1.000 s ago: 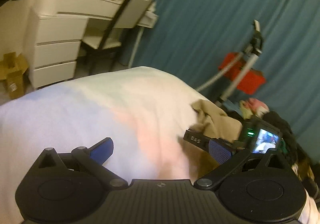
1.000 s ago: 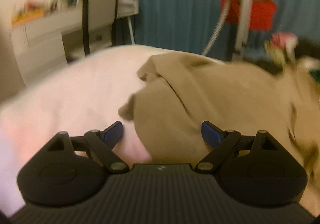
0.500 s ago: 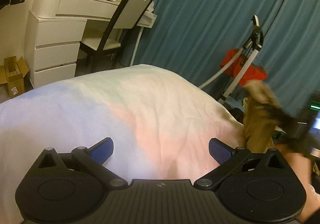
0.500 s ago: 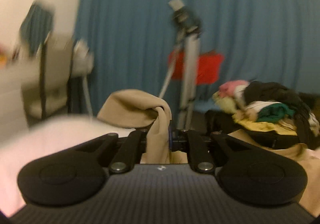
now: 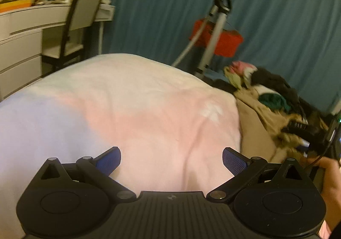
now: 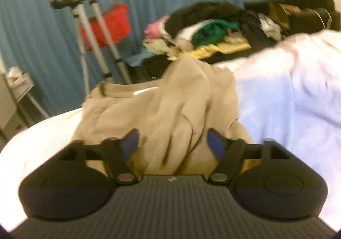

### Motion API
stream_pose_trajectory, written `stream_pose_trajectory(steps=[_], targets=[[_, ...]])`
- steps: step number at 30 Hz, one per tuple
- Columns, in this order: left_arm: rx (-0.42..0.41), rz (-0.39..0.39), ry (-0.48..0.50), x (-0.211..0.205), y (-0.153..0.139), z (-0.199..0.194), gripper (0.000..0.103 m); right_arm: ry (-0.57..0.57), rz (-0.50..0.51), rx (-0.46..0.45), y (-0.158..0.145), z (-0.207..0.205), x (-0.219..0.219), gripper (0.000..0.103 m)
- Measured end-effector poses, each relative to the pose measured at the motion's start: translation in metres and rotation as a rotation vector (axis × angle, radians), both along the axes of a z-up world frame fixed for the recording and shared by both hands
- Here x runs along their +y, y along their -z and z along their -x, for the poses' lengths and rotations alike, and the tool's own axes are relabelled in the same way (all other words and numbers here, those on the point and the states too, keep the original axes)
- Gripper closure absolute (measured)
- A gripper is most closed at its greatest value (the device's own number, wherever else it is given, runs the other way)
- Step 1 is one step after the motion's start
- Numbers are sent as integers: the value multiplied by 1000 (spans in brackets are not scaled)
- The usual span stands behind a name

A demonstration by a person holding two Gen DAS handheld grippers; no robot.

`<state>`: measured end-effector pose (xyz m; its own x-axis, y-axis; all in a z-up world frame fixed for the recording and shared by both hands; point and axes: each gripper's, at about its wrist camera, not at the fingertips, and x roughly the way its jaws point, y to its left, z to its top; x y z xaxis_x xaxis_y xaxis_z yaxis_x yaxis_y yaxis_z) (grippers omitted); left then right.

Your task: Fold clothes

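Between our right gripper's (image 6: 172, 143) parted jaws lies the tan garment (image 6: 170, 108), bunched on the bed (image 6: 287, 98). Our left gripper (image 5: 171, 159) gapes over bare bedding, garment to its right.

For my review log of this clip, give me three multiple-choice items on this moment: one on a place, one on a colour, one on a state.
1. Where does the tan garment lie?
A. on the bed
B. on the chair
C. in a drawer

2. What colour are the curtains?
A. white
B. teal blue
C. yellow

3. How do the fingers of the left gripper stand?
A. shut on cloth
B. open and empty
C. shut and empty

Answers:
1 A: the right wrist view shows it crumpled on the pale cover.
2 B: teal folds fill the background in both views.
3 B: the blue pads sit wide apart, with only the cover between them.
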<state>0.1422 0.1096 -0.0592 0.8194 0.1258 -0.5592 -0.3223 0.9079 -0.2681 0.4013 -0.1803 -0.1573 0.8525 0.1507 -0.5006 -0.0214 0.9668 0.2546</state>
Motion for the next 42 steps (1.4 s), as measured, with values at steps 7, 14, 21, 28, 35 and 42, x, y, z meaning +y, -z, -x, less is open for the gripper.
stream_pose_trajectory(steps=[7,14,21,28,35,42], targets=[[-12,-56,114,-29,4,-4,1,-106,-3,-93,-44,100,-14,20],[-17,-65,197,-43,-4,11,1,-172,-60,-97,-73,212,-46,20],[65,77,209,-30,-9,36,1,-128,-121,-57,-67,253,-73,20],[178,238,171,-1,-3,60,4,-80,-166,-22,-59,283,-98,20],[316,382,1,37,20,84,19,-53,-190,-7,-55,300,-114,20],[433,314,-10,19,29,76,35,-77,-181,45,-42,298,-121,20]])
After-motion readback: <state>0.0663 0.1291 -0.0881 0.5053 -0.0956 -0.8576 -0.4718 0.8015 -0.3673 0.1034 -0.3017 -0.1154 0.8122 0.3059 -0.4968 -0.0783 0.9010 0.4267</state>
